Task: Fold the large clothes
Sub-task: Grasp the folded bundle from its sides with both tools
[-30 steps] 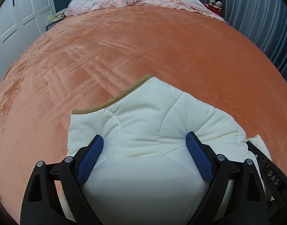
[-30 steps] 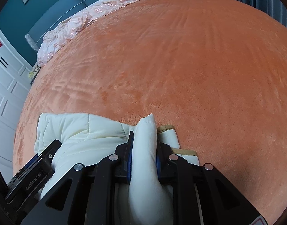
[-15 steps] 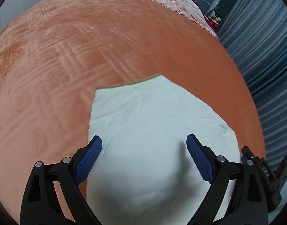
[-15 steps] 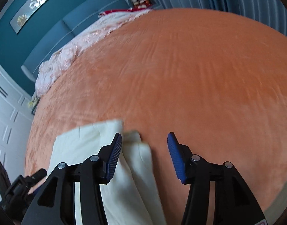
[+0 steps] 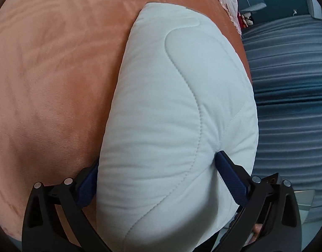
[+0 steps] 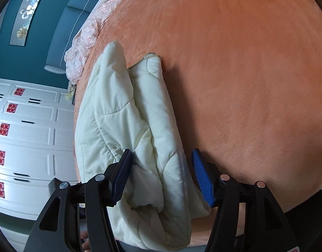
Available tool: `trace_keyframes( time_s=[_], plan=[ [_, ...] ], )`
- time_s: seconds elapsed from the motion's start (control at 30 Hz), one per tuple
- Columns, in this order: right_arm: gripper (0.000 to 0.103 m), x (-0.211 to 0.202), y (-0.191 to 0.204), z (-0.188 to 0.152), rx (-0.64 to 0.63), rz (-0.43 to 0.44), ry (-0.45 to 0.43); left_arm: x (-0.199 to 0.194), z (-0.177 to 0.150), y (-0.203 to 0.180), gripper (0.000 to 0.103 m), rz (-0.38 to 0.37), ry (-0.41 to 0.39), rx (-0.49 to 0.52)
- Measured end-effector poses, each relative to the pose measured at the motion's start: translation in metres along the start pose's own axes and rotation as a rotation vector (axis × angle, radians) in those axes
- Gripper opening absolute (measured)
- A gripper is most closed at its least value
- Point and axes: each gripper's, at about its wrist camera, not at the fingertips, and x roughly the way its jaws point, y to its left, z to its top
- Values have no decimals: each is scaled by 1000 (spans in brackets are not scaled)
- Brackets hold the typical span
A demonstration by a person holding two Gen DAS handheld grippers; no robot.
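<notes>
with the folded quilted coat [image 5: 177, 109] on the orange bed [image 5: 55, 73], both tongs, left [image 5: 158, 180] and right [image 6: 163, 174], have just been opening and straddle it ungripped; lift clear without snagging the folds.

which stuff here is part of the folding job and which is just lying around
Job: cream quilted jacket, left gripper, right gripper, orange bed cover as work surface.
Lying about: pink lace bedding, soft toys, white drawers, grey curtain.

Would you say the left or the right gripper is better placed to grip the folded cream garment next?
Probably left: the left gripper straddles the whole cream garment; the right gripper, jaws just opening, spans only one fold.
</notes>
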Motion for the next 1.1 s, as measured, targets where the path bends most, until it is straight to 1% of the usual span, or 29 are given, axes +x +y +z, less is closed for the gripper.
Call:
trace_keyframes(
  time_s=[0.07,0.13,0.3,0.4,0.47,0.53,0.6,0.63,0.67,0.7,0.73,0.8,0.87,0.93,0.97,1.0,1.03,1.1],
  plan=[
    [63,11,-5,-2,33,26,19,2,0,-1,98,0,-8,15],
    [64,17,-11,-4,60,52,17,5,0,-2,98,4,-11,27],
    [67,27,-1,-3,31,35,10,9,3,-7,98,21,-1,29],
    [65,30,6,-1,25,13,17,8,4,-12,98,46,2,27],
    [59,30,10,1,8,-5,18,6,4,-16,98,54,3,28],
    [47,28,16,1,-16,-18,14,2,2,-24,93,69,-7,56],
    [36,23,28,-1,-75,-54,-1,-6,-2,-32,80,78,-22,109],
    [32,19,34,-3,-108,-78,-8,-11,-4,-36,76,81,-26,140],
    [31,15,36,-6,-135,-98,-12,-15,-5,-40,68,80,-29,165],
    [29,13,41,-9,-163,-121,-13,-22,-8,-44,63,76,-29,192],
    [29,11,45,-11,-182,-139,-9,-27,-9,-45,62,71,-25,211],
    [29,9,50,-17,-220,-165,5,-35,-16,-44,62,68,-9,233],
    [29,7,50,-22,-236,-172,17,-36,-19,-34,64,52,17,217],
    [30,8,48,-24,-234,-163,29,-33,-16,-19,72,30,34,157],
    [31,9,48,-24,-227,-156,34,-31,-15,-11,80,33,37,116],
    [34,10,48,-23,-220,-150,39,-27,-12,-6,85,34,35,85],
    [40,12,48,-22,-210,-148,42,-23,-9,-6,87,26,33,70],
    [44,13,44,-23,-196,-162,43,-17,-7,-7,90,16,32,75]
  ],
)
